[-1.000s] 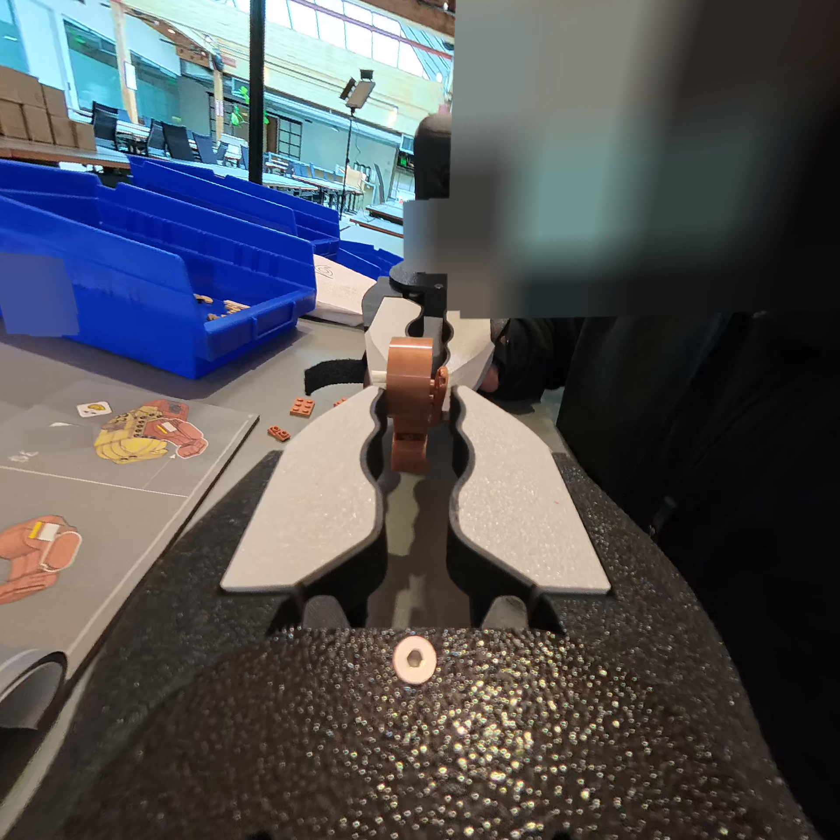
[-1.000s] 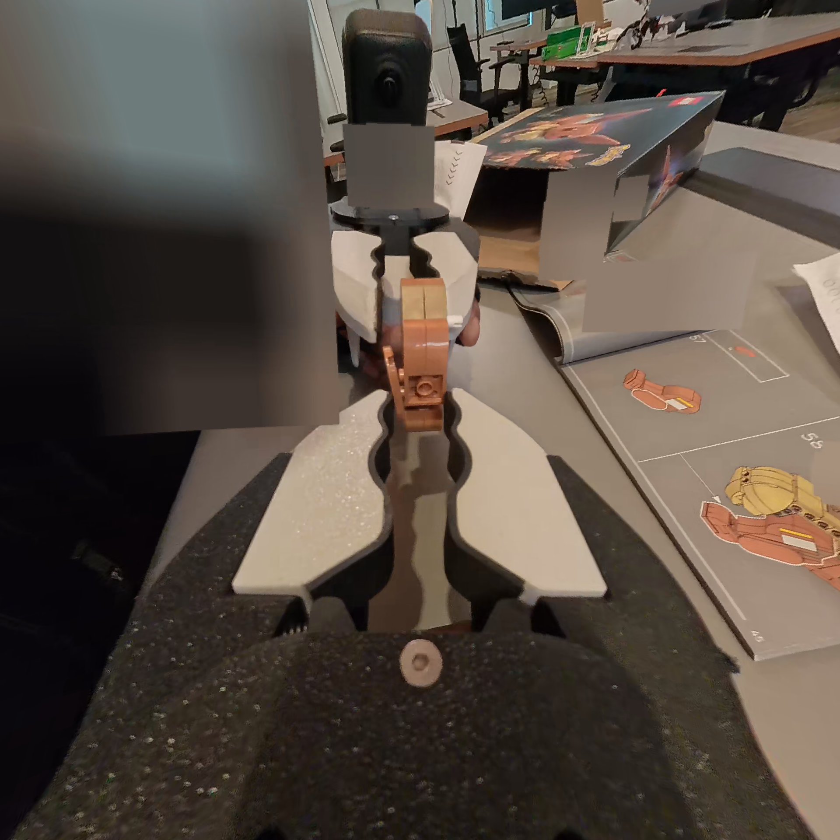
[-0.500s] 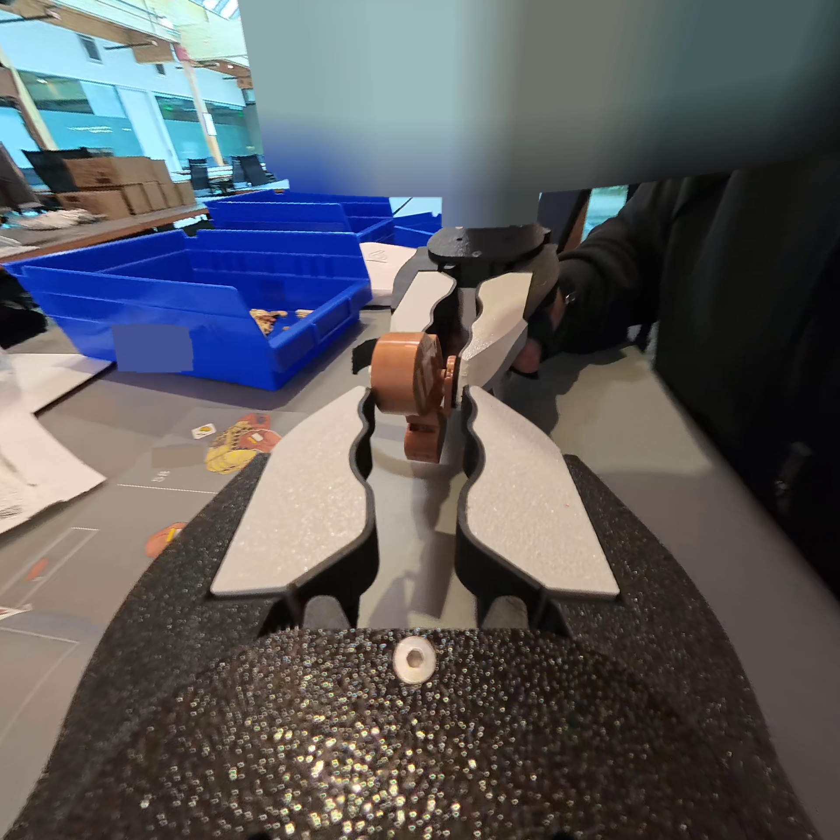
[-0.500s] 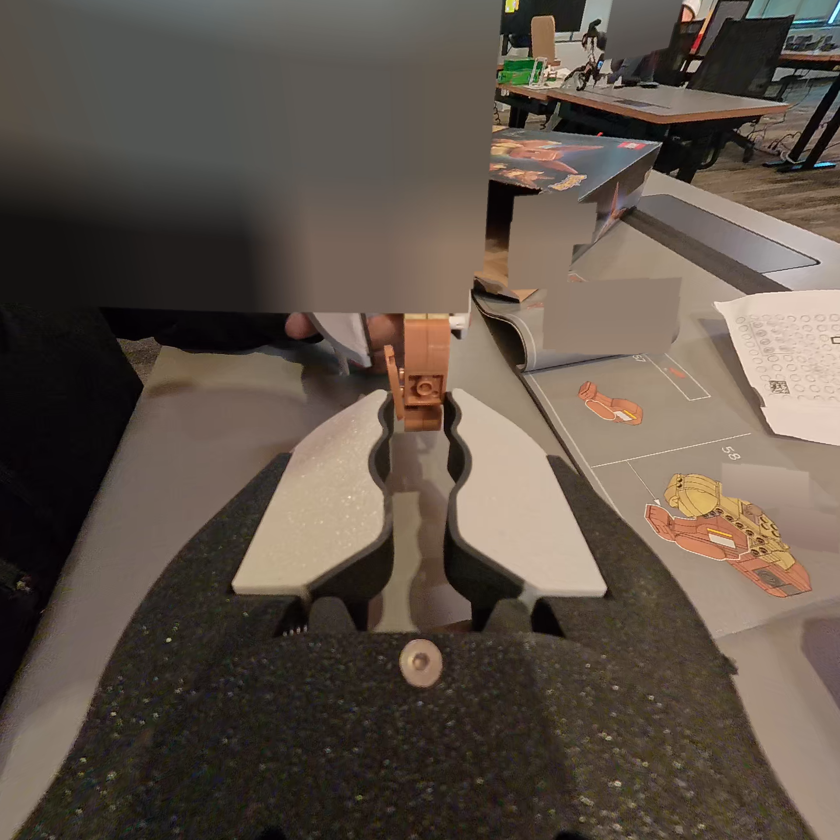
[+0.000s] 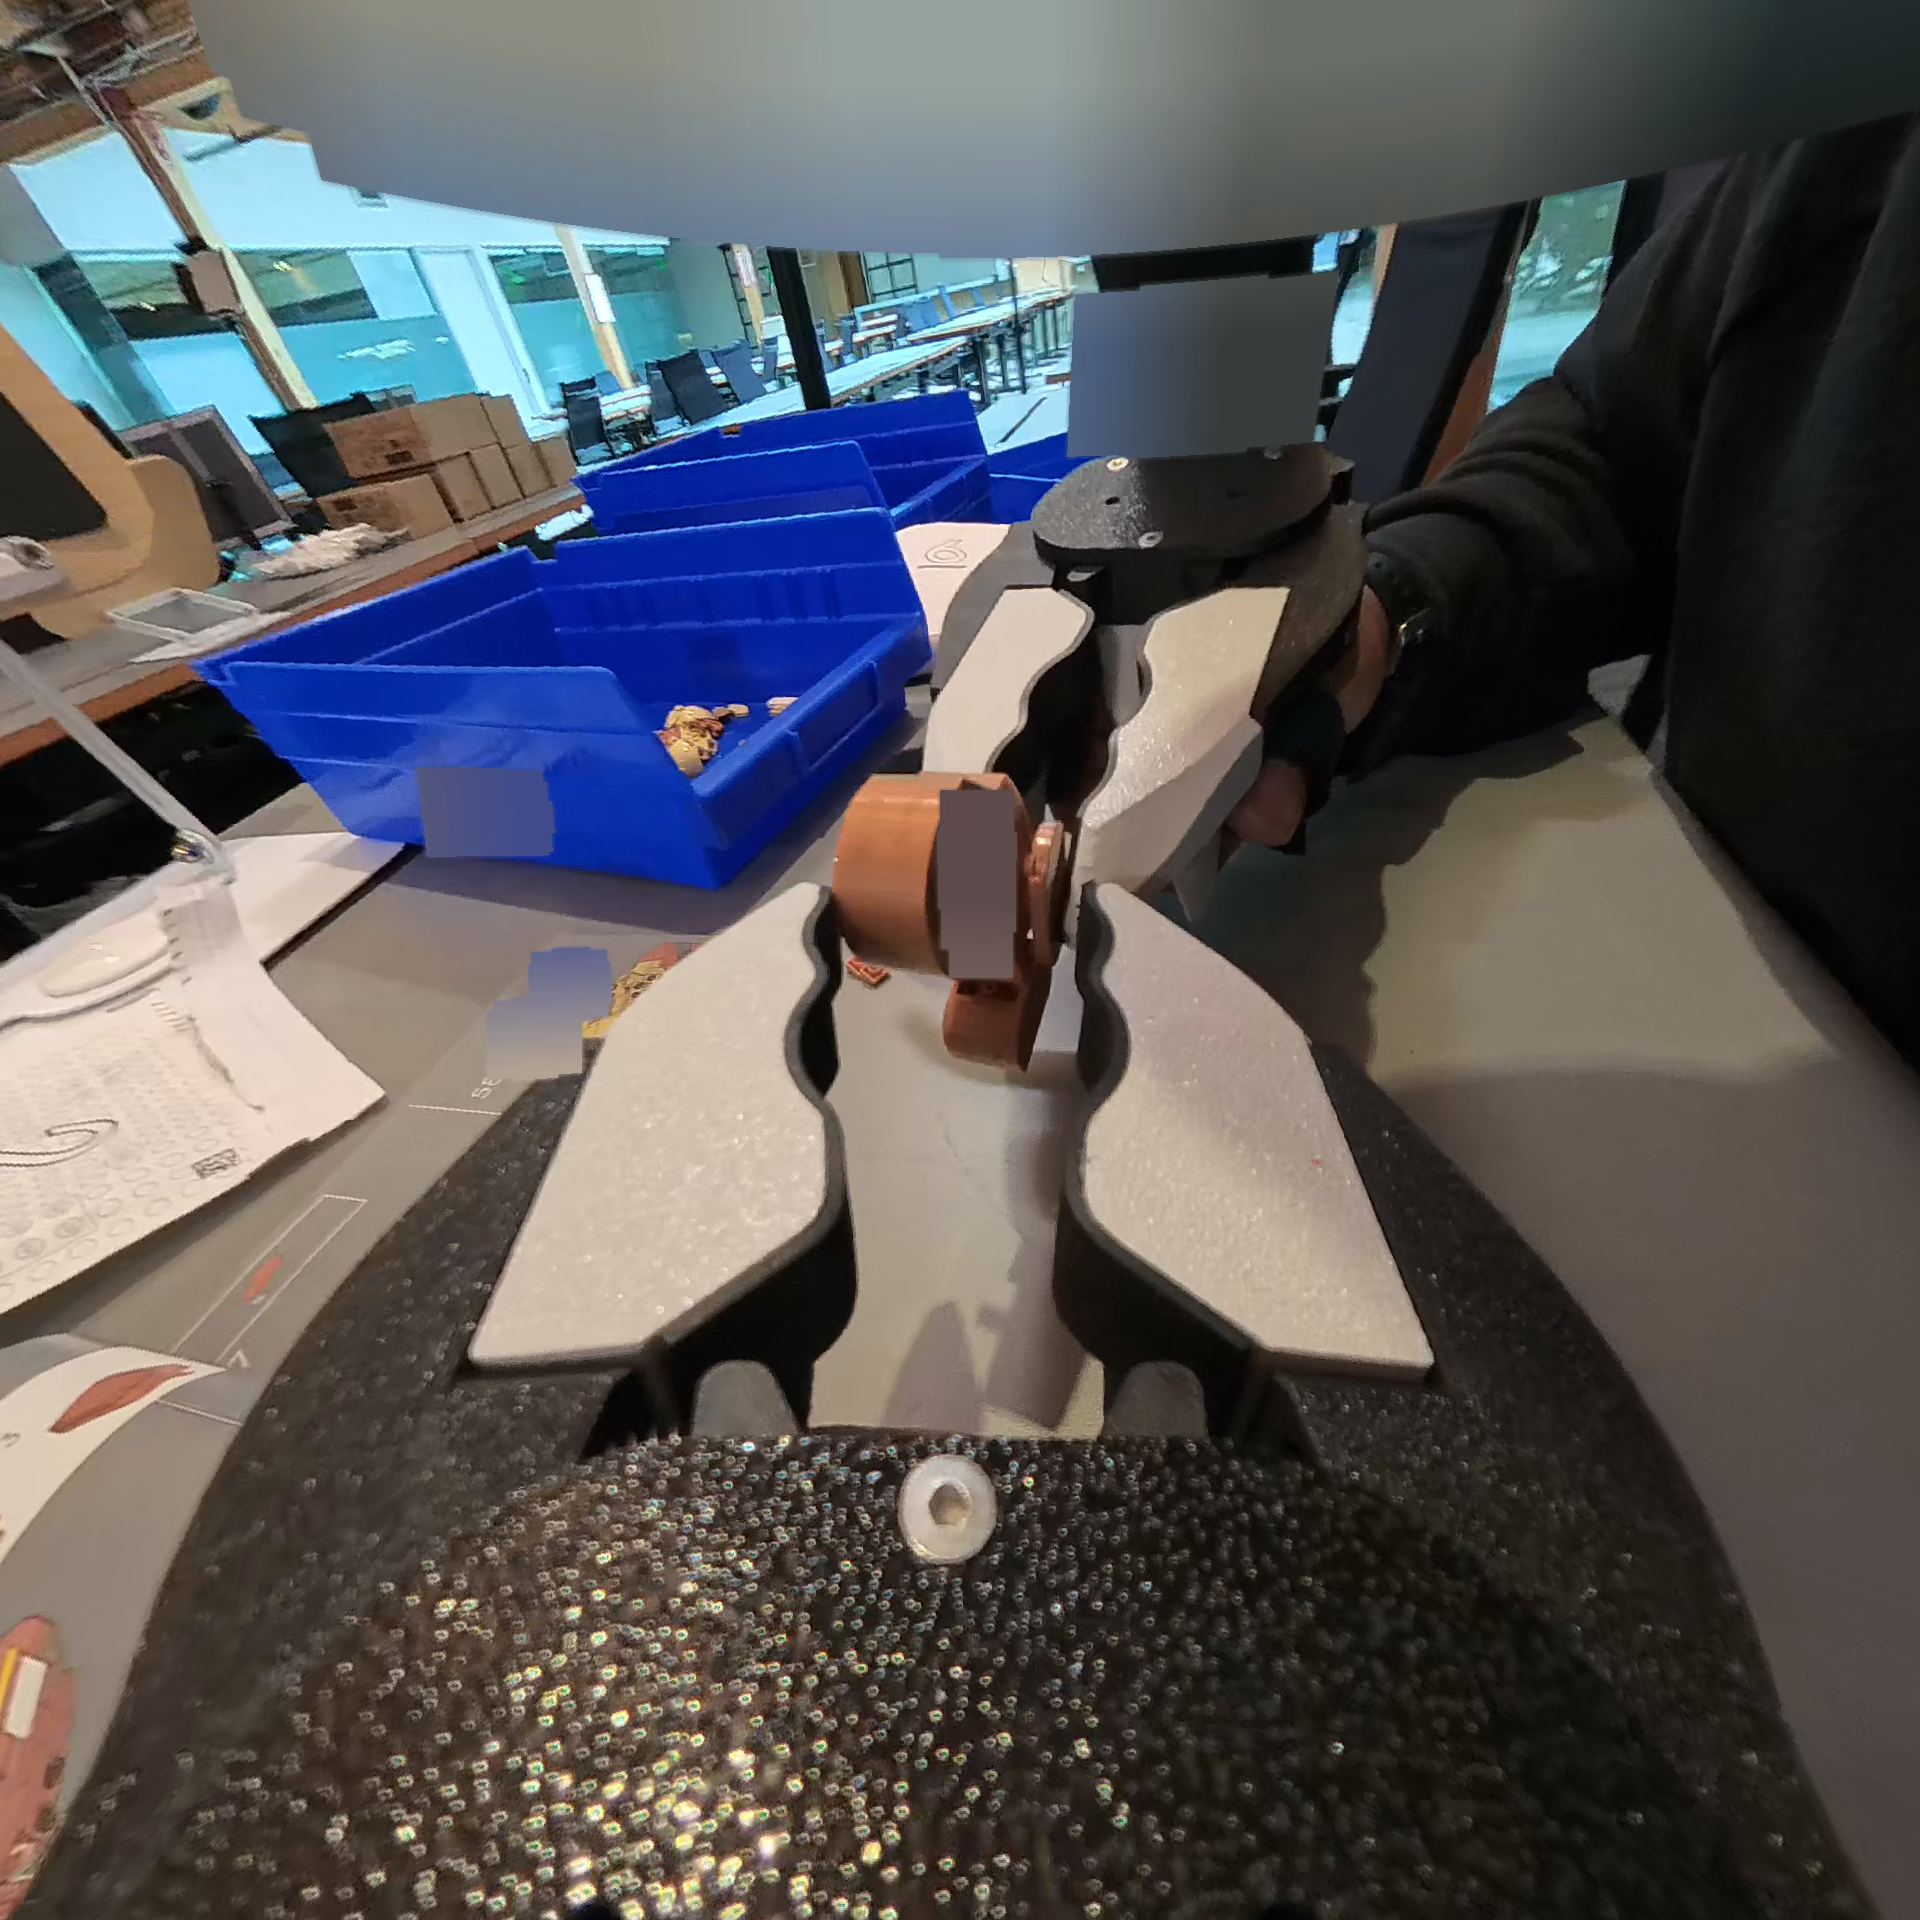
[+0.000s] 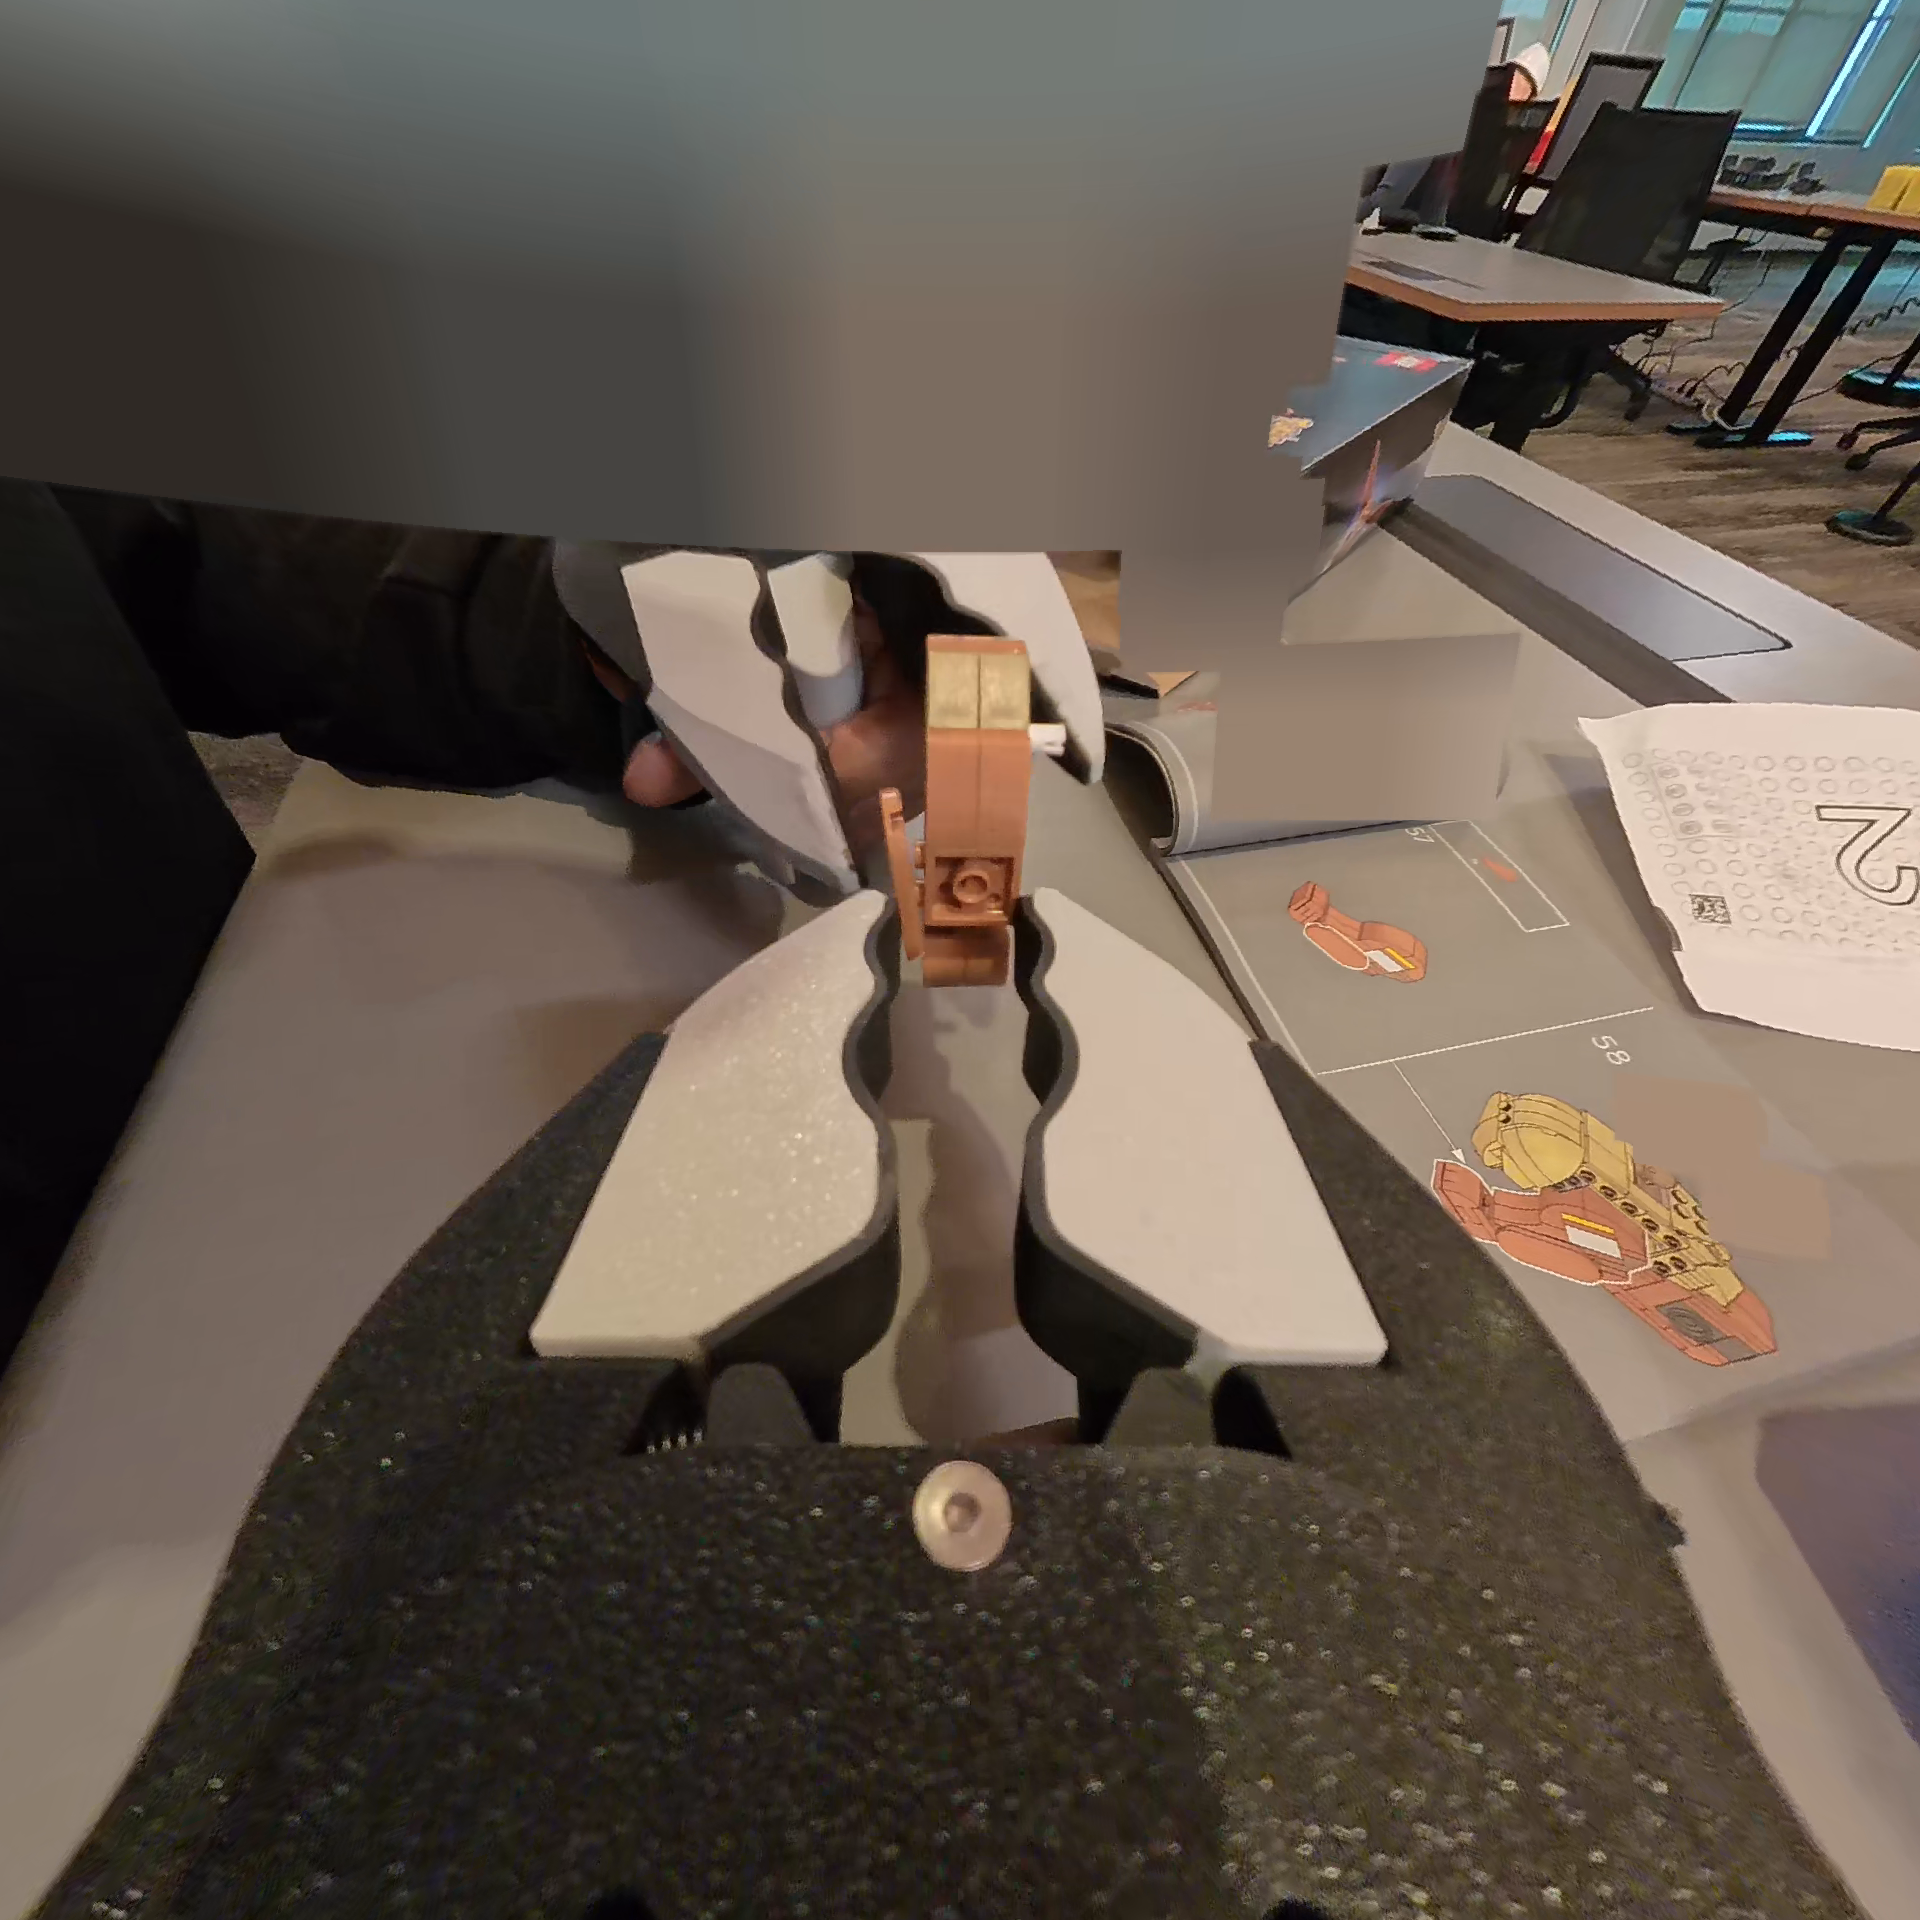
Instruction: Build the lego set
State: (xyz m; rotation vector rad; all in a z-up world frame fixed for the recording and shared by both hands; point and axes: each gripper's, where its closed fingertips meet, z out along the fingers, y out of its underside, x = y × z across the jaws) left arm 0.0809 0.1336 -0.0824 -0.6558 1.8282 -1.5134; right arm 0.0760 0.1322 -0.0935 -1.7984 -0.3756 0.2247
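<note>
A brown brick assembly (image 5: pixel 894 873) with a rounded body and a tan top (image 6: pixel 977 800) is held above the grey table (image 5: pixel 1507 1039). My right gripper (image 6: pixel 958 920) is shut on its lower end, with both pads pressed against it. It also shows in the left wrist view (image 5: pixel 1164 727), reaching in from the far side. My left gripper (image 5: pixel 951 914) is open around the assembly's rounded part, and its pads do not press on it. In the right wrist view the left gripper's fingers (image 6: pixel 727 727) stand apart on either side of the tan top.
Blue bins (image 5: pixel 623 707) stand at the back left, one holding several small bricks. An open instruction booklet (image 6: pixel 1455 987) and a printed sheet (image 6: pixel 1766 862) lie on the right, with another sheet (image 5: pixel 135 1091) on the left. A person's dark sleeve (image 5: pixel 1558 520) is close by. Left and right tips are no more than a few centimetres apart.
My left gripper's jaws have opened and let go of the brown assembly. My right gripper has kept its grip on it. Both views have swung sideways.
</note>
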